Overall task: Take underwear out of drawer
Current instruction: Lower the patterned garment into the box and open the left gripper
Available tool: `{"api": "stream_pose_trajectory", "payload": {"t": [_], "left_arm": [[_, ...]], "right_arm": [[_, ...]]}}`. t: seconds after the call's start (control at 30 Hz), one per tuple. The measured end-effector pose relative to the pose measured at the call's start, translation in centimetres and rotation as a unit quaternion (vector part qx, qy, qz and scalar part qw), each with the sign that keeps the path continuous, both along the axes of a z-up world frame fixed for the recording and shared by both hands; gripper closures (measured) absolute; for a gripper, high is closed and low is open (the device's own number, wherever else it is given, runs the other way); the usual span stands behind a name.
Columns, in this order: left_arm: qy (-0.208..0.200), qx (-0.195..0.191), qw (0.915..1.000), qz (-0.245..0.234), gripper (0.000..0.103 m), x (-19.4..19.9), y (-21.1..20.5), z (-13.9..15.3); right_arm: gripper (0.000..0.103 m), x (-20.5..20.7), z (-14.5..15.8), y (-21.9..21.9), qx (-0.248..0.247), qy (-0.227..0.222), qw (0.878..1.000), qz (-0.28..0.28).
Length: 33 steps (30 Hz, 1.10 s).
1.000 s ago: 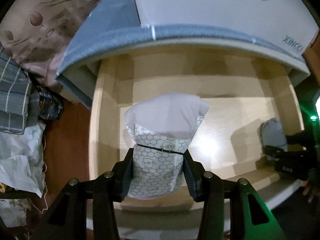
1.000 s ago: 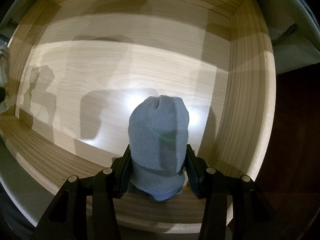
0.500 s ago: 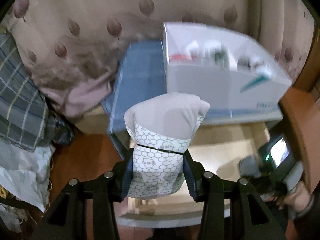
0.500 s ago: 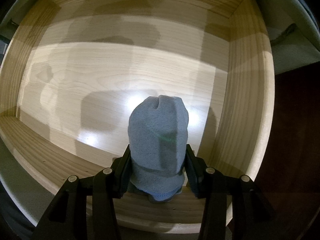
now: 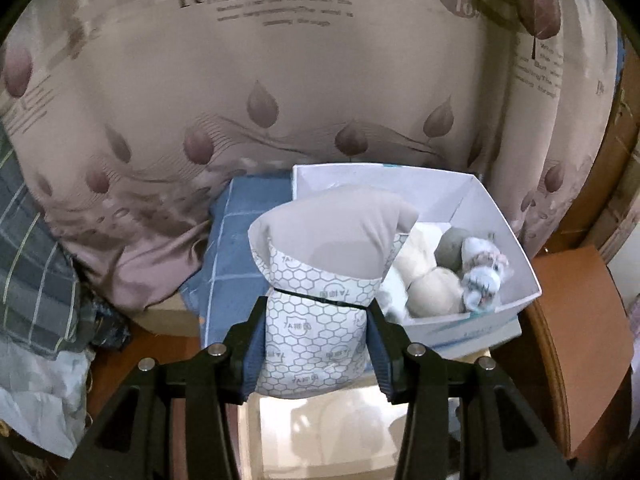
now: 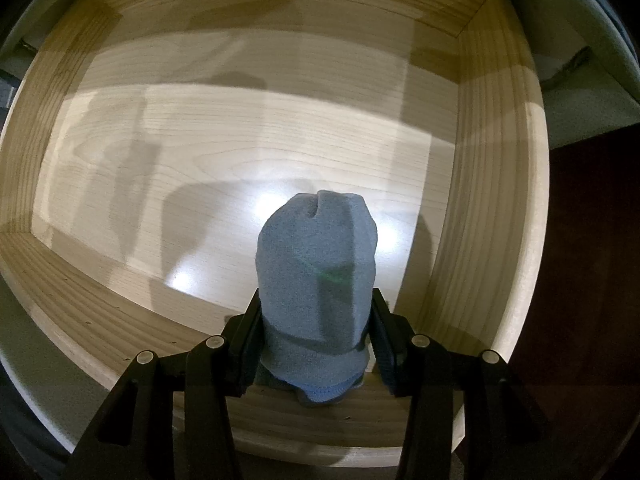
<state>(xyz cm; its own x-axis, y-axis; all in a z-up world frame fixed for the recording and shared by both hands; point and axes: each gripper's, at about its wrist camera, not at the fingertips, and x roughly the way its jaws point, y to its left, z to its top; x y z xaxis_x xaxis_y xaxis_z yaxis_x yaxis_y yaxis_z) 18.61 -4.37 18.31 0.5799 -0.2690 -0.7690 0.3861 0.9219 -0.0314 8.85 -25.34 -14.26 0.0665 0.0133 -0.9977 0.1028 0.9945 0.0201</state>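
My left gripper (image 5: 316, 344) is shut on a rolled underwear bundle (image 5: 320, 280), grey on top with a white hexagon-print band, held up in the air in front of a white box (image 5: 472, 196). In the right wrist view my right gripper (image 6: 318, 340) points down into the light wooden drawer (image 6: 496, 200) and is shut on a blue-grey rolled underwear bundle (image 6: 318, 272) near the drawer's front right corner. The drawer floor around it is bare wood.
The white box holds several rolled cloth bundles (image 5: 448, 276) and stands on a blue checked cloth (image 5: 236, 248). A leaf-print curtain (image 5: 280, 80) hangs behind. Plaid fabric (image 5: 28, 248) and crumpled white cloth lie at the left; a brown wooden surface (image 5: 576, 320) sits at the right.
My left gripper has risen out of the drawer with the hexagon-print bundle and tilted up, so the white box's inside and the curtain now show. The right gripper has stayed still on the blue-grey bundle.
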Motion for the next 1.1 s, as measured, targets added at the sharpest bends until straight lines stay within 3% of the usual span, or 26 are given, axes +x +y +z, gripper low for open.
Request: {"api": "stream_pose_trajectory", "payload": {"t": [0.3,0.47,0.63,1.1], "left_arm": [[0.037,0.013,0.9992,0.003,0.057,4.3,-3.7,-3.3],[0.07,0.01,0.9973,0.018,0.057,6.0,-4.0,-5.6],[0.079,0.031,0.9961,0.024,0.057,6.6,-4.3,-7.2],[0.07,0.053,0.9958,0.024,0.055,5.5,-4.4,-6.6]], "right_arm": [[0.059,-0.1,0.1,-0.4,0.004,-0.003,1.0,-0.001],[0.059,-0.2,0.1,-0.9,0.006,-0.005,1.0,-0.002],[0.059,-0.3,0.1,-1.1,0.008,-0.006,1.0,-0.002],[0.059,-0.1,0.3,-1.5,0.01,-0.007,1.0,-0.002]]}}
